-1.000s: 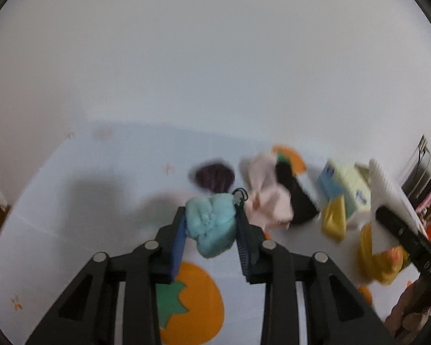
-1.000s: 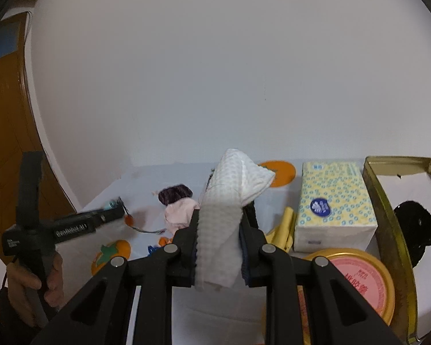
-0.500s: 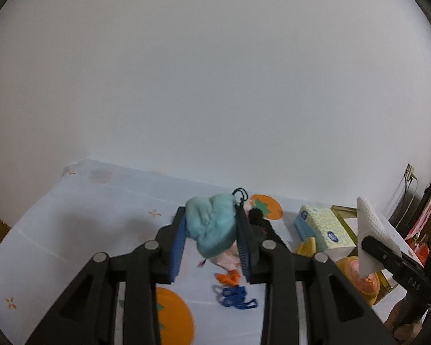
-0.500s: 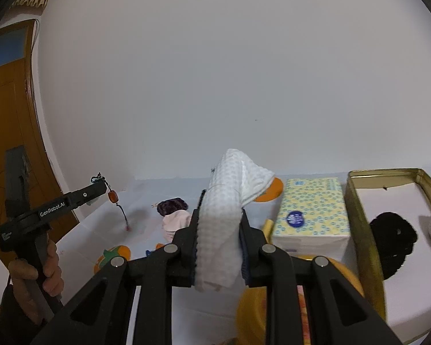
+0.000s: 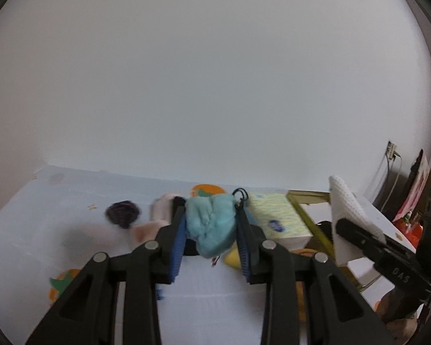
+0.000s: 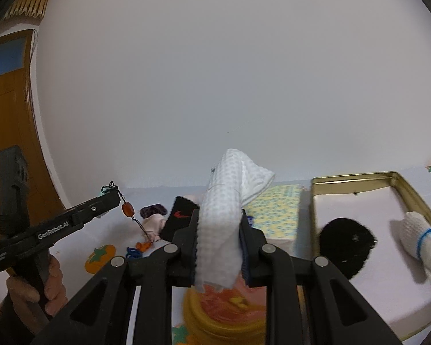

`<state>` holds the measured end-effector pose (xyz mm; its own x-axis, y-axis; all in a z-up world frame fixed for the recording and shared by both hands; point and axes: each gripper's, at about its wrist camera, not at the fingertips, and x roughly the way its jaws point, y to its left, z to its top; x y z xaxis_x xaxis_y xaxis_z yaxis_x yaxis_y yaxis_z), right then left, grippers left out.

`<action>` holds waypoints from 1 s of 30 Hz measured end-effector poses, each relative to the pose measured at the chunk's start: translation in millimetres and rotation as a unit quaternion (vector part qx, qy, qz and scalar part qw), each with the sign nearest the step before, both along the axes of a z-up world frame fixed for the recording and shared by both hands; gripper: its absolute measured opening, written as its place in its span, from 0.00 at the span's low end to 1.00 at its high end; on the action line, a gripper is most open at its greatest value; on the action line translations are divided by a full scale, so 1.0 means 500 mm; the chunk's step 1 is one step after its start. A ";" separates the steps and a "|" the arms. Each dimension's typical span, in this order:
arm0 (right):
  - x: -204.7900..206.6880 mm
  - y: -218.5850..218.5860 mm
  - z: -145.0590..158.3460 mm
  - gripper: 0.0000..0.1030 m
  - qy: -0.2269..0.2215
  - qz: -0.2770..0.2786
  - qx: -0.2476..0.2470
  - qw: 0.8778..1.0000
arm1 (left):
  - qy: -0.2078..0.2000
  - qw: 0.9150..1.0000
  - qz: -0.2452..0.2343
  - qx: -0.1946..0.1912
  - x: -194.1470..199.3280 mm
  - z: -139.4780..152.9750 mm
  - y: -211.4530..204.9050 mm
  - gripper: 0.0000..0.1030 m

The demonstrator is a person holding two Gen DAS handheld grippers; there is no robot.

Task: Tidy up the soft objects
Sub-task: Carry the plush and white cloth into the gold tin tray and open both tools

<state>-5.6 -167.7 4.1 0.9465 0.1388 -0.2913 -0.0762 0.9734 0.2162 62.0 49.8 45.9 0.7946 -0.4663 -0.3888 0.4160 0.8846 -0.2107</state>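
White cloth with orange fruit prints covers the surface [image 5: 71, 224], pushed up against a plain pale wall [image 6: 215, 86]; a wooden door [image 6: 5, 120] stands off at the left of the right-wrist view. Here's the left tongs [image 5: 211, 230], clamped on a fluffy light-blue soft toy [image 5: 212, 227] held up clear of the cloth, a beaded cord dangling from its tip. And the right tongs [image 6: 219, 244], squeezed onto a white waffle-textured cloth [image 6: 224, 210] that pokes up and flops over between the fingers. Just beyond sits a yellow patterned tissue pack [image 6: 275, 215], and to the right of it a gold-rimmed rectangular tin tray [image 6: 356, 176] holding a round black fuzzy piece [image 6: 344, 244] and a white knitted roll [image 6: 416, 235] bound with a blue band. Farther left on the cloth lie a dark purple crochet bit [image 5: 122, 214], a pale pink fabric [image 6: 153, 222] and a black sock [image 6: 179, 218] with a red mark. A round yellow tin [image 6: 224, 310] blurs beneath the right tongs.
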 end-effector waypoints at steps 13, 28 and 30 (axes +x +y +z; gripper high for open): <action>-0.075 -0.163 0.027 0.24 -0.034 -0.080 0.003 0.996 | -0.012 0.998 -0.065 0.014 -0.032 0.034 -0.205 0.30; -0.109 -0.308 0.023 0.24 -0.019 -0.149 -0.025 0.988 | -0.007 0.993 -0.107 0.043 -0.058 0.006 -0.425 0.30; -0.111 -0.323 0.020 0.24 -0.010 -0.150 -0.026 0.988 | 0.003 0.993 -0.109 0.052 -0.060 -0.008 -0.449 0.30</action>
<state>-61.2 -329.1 14.0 0.9484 -0.1632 -0.2719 0.2135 0.9626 0.1669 31.9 -174.9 41.7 0.6767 -0.5839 -0.4484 0.5993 0.7907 -0.1252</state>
